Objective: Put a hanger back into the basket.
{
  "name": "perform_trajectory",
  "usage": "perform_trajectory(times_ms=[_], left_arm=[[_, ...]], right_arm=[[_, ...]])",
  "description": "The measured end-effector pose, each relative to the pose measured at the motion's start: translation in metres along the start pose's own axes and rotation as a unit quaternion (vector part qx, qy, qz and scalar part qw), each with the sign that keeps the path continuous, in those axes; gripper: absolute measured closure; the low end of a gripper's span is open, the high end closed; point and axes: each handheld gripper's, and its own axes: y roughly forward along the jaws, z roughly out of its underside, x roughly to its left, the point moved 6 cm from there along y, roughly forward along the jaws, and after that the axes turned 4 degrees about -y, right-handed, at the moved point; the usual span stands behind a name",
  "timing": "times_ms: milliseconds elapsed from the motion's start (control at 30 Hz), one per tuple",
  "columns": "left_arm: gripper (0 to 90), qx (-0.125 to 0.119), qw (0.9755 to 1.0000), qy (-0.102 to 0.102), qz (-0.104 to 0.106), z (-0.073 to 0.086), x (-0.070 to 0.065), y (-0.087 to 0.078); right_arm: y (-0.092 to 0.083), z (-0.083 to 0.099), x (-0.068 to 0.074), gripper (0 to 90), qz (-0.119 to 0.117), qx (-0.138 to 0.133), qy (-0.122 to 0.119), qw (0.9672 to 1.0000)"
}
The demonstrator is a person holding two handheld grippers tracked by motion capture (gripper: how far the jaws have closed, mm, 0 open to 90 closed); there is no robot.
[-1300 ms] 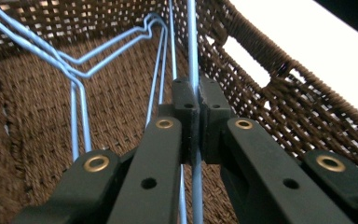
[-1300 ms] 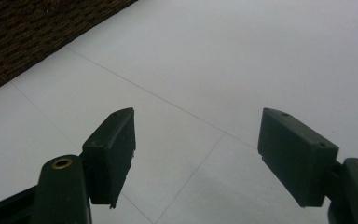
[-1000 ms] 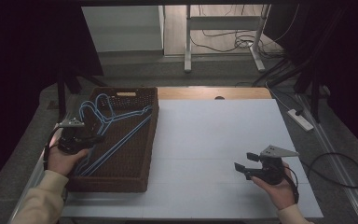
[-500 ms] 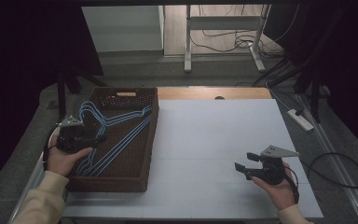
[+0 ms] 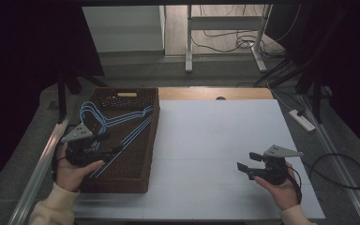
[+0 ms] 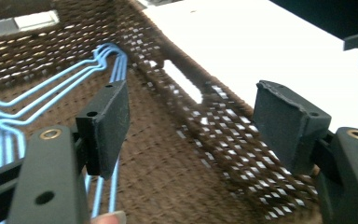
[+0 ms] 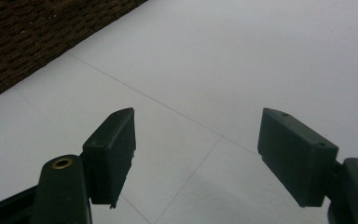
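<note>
Lying flat inside the brown woven basket (image 5: 122,180), a bunch of blue wire hangers (image 5: 117,123); hooks bunched toward the basket's far left corner, long straight bars running diagonally toward its near side. Stacked closely, one on another, resting on the basket floor. Seen again in the left gripper view as blue hangers (image 6: 51,88) curving over the weave, passing behind and beneath one of the pads.

Hovering above the near left part of the basket, the left hand-held gripper (image 5: 107,151), gripped by the left hand (image 5: 72,171). Jaws standing wide apart after having just been opening, nothing clamped between them; between the pads in the left gripper view (image 6: 193,126), just basket floor and the perforated side wall, with the hangers off to one side.

Held low over the near right part of the bench (image 5: 215,136), well apart from the basket, the right hand-held gripper (image 5: 243,168) in the right hand (image 5: 281,187). Jaws spread wide there too (image 7: 196,149), gripping nothing, pointed across bare white surface with a corner of the basket (image 7: 42,32) at the upper left of that view.

Beyond the bench's far edge, a grey floor with cables and metal stand legs (image 5: 225,47); a white power strip (image 5: 302,120) lying on the floor to the right.
</note>
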Motion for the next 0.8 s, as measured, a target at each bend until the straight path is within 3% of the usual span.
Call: perform_trajectory(times_ms=[233, 367, 533, 800], left_arm=[[27.6, -0.009, 0.9996, 0.008, 0.027, 0.012, -0.026, 0.001], [27.5, -0.016, 0.9988, 0.001, 0.046, 0.022, -0.036, 0.006], [27.3, -0.014, 0.9993, 0.014, 0.033, 0.029, -0.038, 0.012], [27.1, -0.010, 0.9994, 0.013, 0.032, 0.036, -0.036, 0.015]], right_arm=[[-0.003, -0.003, -0.002, 28.0, 0.000, -0.002, -0.001, 1.0000], [-0.008, -0.006, -0.005, 28.0, 0.003, -0.008, -0.001, 1.0000], [-0.012, -0.008, -0.009, 28.0, 0.006, -0.011, -0.001, 0.9999], [-0.013, -0.008, -0.009, 28.1, 0.004, -0.010, -0.007, 0.9999]])
